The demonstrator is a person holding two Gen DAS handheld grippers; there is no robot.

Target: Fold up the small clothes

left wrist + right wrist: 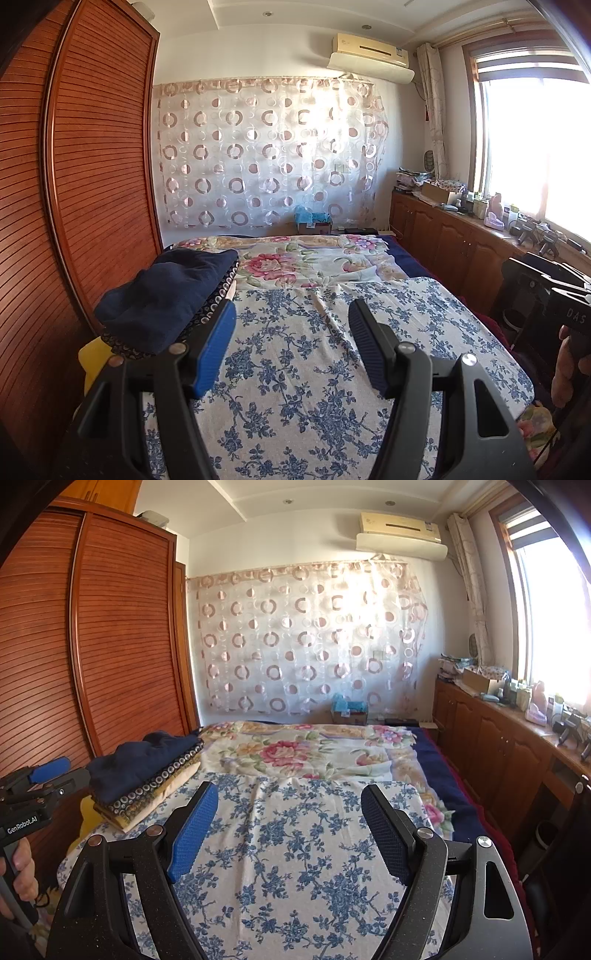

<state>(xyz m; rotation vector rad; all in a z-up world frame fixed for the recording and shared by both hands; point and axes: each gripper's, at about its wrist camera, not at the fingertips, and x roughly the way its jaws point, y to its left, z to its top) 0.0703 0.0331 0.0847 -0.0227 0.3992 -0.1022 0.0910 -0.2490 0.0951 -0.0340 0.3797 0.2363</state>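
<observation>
Both grippers hover over the bed, and there is room to work. The left gripper (pixel 291 332) has its jaws released, nothing between the blue pads, only the blue-flowered cloth (pixel 295 369) below. The right gripper (pixel 290 816) stands spread wide too, empty, over the same cloth. That cloth lies flat across the near end of the bed, its far edge meeting the rose-patterned sheet (pixel 295 262), and its right edge running close to the bed's right side, where a dark blue blanket (pixel 439 768) shows as a strip.

The task's things: a stack of folded clothes (pixel 166 299) sits at the left edge of the bed, navy piece on top, a ring-patterned one under it, just beside the left gripper's left finger. The middle and right of the cloth lie open.

Writing now: from the right wrist, the left handle reads "GenRobot.AI" and a hand (pixel 18 871) grips it at the picture's left edge. From the left wrist, the other handle shows "DAS" at the right edge, the rest cut off.

Around the bed: a slatted wooden wardrobe (pixel 92 166) close along the left side, a sheer circle-patterned curtain (pixel 266 155) on the far wall, an air conditioner (pixel 373 55) above it, low wooden cabinets (pixel 443 236) with clutter under the bright window (pixel 535 147) on the right
</observation>
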